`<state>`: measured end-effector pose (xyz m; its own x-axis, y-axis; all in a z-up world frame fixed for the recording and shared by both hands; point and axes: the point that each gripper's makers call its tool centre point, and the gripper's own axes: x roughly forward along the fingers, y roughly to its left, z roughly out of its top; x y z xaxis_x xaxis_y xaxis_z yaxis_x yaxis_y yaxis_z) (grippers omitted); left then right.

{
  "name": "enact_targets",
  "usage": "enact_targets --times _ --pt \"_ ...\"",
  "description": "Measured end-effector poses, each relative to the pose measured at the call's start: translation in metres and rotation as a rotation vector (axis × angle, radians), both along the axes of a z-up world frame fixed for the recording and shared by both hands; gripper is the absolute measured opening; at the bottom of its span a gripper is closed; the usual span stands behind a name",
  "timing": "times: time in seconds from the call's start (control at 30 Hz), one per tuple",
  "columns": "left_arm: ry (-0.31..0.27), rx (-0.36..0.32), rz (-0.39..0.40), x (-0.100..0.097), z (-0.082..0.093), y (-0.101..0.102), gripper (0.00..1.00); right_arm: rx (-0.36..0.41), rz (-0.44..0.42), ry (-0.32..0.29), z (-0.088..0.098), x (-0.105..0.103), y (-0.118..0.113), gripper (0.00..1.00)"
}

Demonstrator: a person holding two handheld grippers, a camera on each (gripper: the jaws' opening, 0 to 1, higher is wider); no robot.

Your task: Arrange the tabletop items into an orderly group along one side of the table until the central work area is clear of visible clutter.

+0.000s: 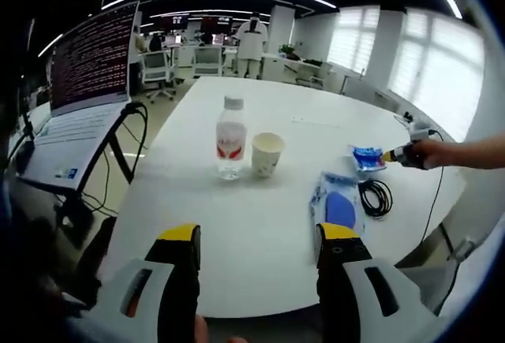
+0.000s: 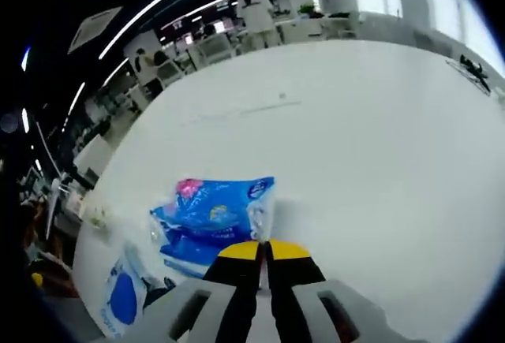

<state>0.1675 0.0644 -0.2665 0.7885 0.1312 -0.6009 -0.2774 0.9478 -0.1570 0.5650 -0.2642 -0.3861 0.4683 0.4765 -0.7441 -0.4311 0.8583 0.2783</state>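
From my left gripper point(image 1: 256, 244), jaws apart over the near table point(image 1: 260, 201) edge, I see a water bottle point(image 1: 230, 139) upright beside a paper cup point(image 1: 267, 154), then a flat blue-and-white packet point(image 1: 333, 201) touching a coiled black cable point(image 1: 376, 197). My right gripper point(image 2: 263, 250) has its jaws together on the blue snack bag point(image 2: 209, 221) (it lies crumpled, long axis across my view).

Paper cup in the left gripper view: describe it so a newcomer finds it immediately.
On the white round table, look toward the middle, ahead of the left gripper. A clear water bottle with a red label stands there; the paper cup stands upright just right of it, shorter, cream-coloured and open-topped.
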Motion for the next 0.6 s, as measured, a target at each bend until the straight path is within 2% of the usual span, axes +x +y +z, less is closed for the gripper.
enact_targets --times 0.1,0.2,0.27,0.6 --pt "0.006 -0.003 0.005 -0.002 -0.005 -0.002 0.59 -0.016 0.014 0.016 -0.011 -0.001 0.003 0.00" --pt "0.011 -0.009 0.008 -0.005 -0.005 -0.010 0.59 -0.028 0.015 0.025 -0.013 -0.009 0.002 0.00" --pt "0.013 -0.012 0.010 -0.006 -0.007 -0.011 0.59 -0.017 0.008 0.035 -0.021 -0.003 0.001 0.00" --pt "0.013 -0.021 0.008 0.002 -0.011 -0.022 0.59 -0.025 0.030 0.048 -0.025 -0.010 -0.003 0.02"
